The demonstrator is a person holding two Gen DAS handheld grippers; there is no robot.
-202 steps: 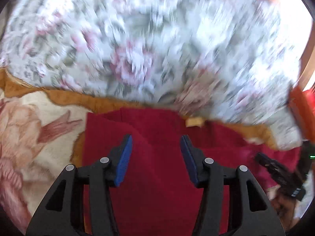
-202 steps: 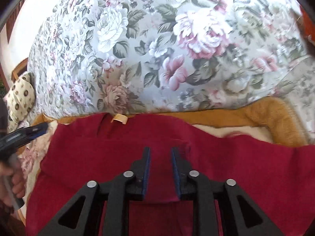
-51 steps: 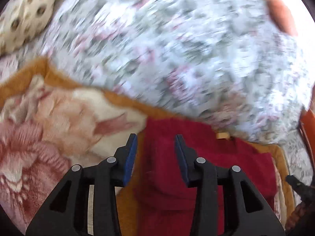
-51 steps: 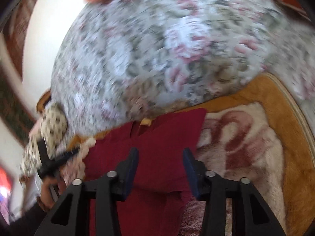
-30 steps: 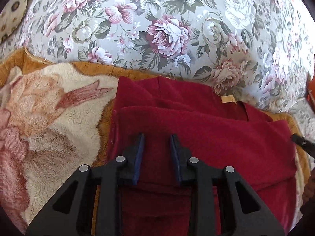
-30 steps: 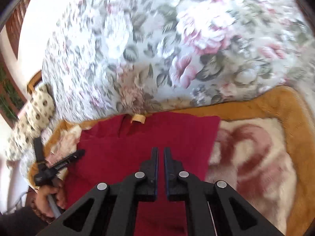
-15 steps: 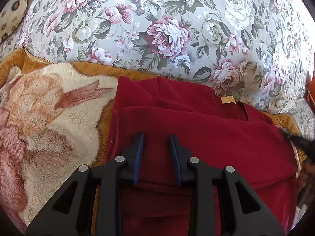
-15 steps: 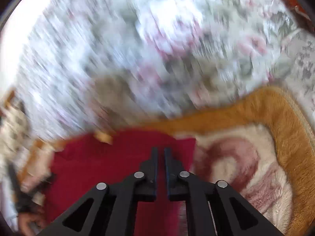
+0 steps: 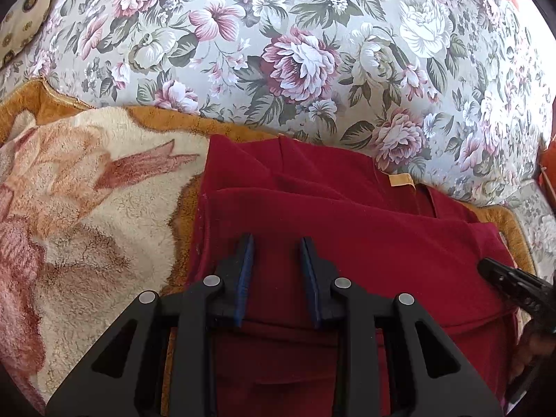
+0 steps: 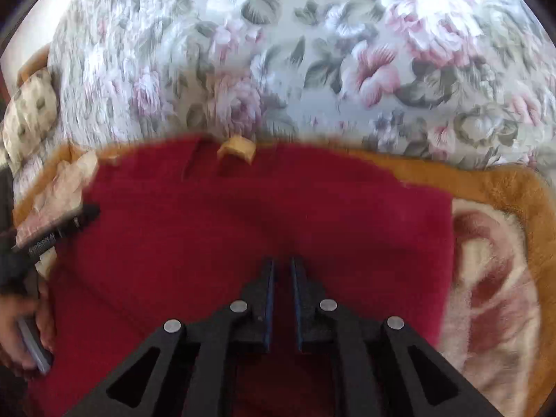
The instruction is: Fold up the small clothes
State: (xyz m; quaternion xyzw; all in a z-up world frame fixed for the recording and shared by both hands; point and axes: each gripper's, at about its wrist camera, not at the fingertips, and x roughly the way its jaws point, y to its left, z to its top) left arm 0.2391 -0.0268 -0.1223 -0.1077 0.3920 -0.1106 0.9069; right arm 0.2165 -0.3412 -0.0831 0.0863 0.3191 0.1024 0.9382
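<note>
A dark red garment (image 9: 347, 229) lies folded on a fleece blanket, its tan neck label (image 9: 401, 180) at the far edge. My left gripper (image 9: 275, 239) rests on the garment's left part. Its pads stand a narrow gap apart, red cloth fills that gap, and it is shut on the cloth. In the right wrist view the same garment (image 10: 208, 226) and label (image 10: 238, 151) show. My right gripper (image 10: 281, 260) sits over the garment's right half. Its jaws are opening by a thin slit in which red cloth shows. Each gripper also appears at the edge of the other's view.
The cream and rust blanket (image 9: 87, 191) with an orange border (image 10: 486, 180) spreads to both sides. A tall floral cushion (image 9: 295, 52) rises right behind the garment. A spotted pillow (image 10: 29, 111) sits far left. A hand (image 10: 21, 319) holds the left gripper's handle.
My right gripper has swung left, from the garment's right edge to further in over the cloth, and its jaws have parted slightly. The left gripper has kept still.
</note>
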